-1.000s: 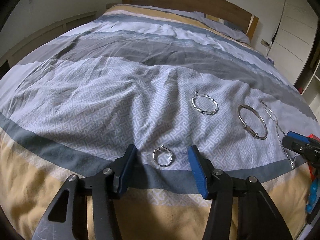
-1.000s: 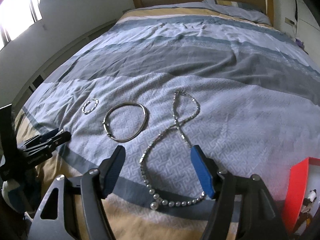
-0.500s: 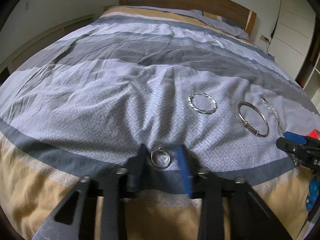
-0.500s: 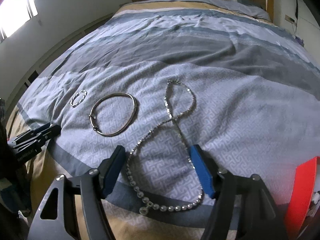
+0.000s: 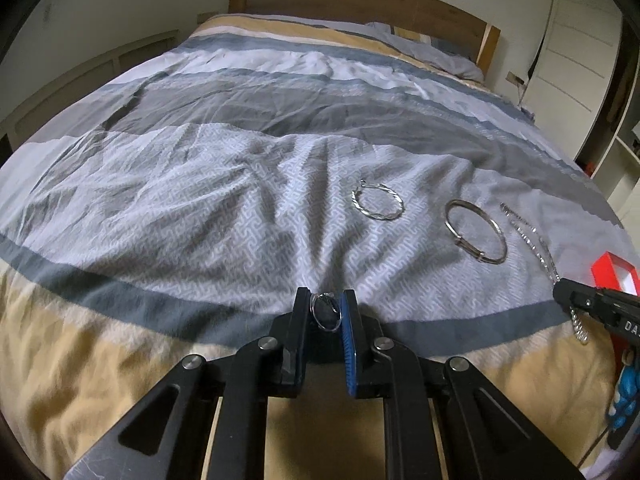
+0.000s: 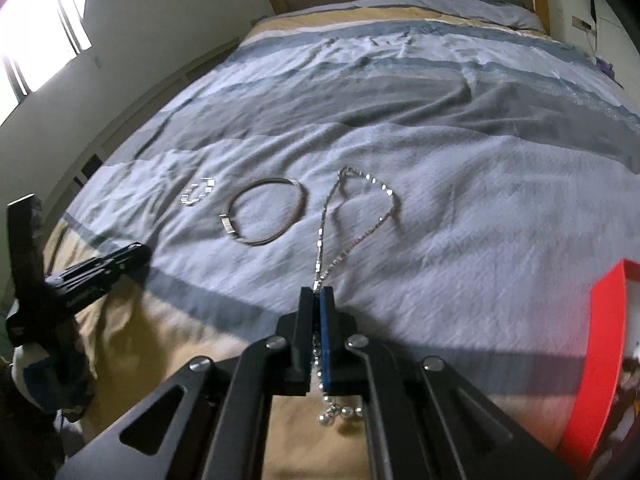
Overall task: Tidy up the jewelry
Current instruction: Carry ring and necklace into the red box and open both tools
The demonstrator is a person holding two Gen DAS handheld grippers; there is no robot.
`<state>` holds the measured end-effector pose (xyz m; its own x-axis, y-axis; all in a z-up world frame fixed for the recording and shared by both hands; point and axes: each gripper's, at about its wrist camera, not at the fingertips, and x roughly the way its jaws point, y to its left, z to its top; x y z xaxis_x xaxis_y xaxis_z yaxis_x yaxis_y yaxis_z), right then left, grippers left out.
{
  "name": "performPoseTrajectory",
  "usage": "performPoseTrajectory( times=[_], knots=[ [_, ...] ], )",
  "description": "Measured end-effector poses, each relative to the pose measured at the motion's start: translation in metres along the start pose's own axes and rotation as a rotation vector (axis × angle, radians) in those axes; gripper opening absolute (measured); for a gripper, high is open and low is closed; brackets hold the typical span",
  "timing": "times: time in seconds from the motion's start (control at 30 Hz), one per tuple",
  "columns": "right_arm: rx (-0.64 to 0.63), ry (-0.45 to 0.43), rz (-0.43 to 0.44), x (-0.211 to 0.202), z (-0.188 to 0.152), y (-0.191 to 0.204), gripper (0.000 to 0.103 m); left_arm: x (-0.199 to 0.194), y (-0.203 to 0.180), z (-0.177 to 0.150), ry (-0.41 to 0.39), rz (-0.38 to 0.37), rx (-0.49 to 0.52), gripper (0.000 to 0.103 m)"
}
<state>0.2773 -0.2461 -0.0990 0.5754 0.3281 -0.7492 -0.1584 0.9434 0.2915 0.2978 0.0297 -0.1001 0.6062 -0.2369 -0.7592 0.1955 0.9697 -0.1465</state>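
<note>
Fig.: two claws at the near edge of the bed [image 5: 160, 184], both just clenched.

Left claw [image 5: 327, 312]: jaws closing on the small ring [image 5: 326, 314], which stands between the pads over the dark stripe near the bed's near edge; pads appear to touch it both sides. A sec. ago the jaws stood wide w/ the ring lying flat on the cover between them.

Right claw [image 6: 318, 300]: clenched on the bead necklace [image 6: 352, 216]. Chain runs out from the tips toward the bed's middle; the bead end hangs below the jaws. Earlier the necklace lay in a loose loop w/ the jaws open either side of it; now the strands are drawn straighter.

Untouched, same places as before: twisted hoop [image 5: 377, 203] and bangle [image 5: 476, 231], side by side further up the cover, apart from each other.

Red box [image 6: 600, 344] at the bed's right edge, prob. the destination.

Meaning: both picks look secured; lift and transfer not yet done. Thin ring may slip if pads are off-centre.
</note>
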Motion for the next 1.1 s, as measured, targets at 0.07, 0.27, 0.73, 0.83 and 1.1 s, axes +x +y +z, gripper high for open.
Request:
performPoseTrajectory(
  times=[0.07,0.27,0.73,0.83,1.1],
  knots=[
    [0.007,-0.012,0.017,-0.01,-0.004,0.005,0.002,-0.007,-0.002,-0.002,-0.002,-0.007,-0.007,0.014],
    [0.016,-0.056,0.063,-0.054,-0.017,0.025,0.002,-0.043,-0.014,-0.011,-0.017,-0.029,-0.004,0.014],
    [0.021,-0.199,0.092,-0.186,-0.062,0.063,0.002,-0.158,-0.079,-0.028,-0.102,-0.091,0.103,0.014],
    [0.04,-0.237,0.077,-0.214,-0.075,0.058,0.002,-0.173,-0.102,-0.035,-0.106,-0.125,0.123,0.014],
    [0.119,-0.332,-0.012,-0.281,-0.105,0.004,0.002,-0.187,-0.186,-0.044,-0.086,-0.231,0.242,0.014]
  ],
)
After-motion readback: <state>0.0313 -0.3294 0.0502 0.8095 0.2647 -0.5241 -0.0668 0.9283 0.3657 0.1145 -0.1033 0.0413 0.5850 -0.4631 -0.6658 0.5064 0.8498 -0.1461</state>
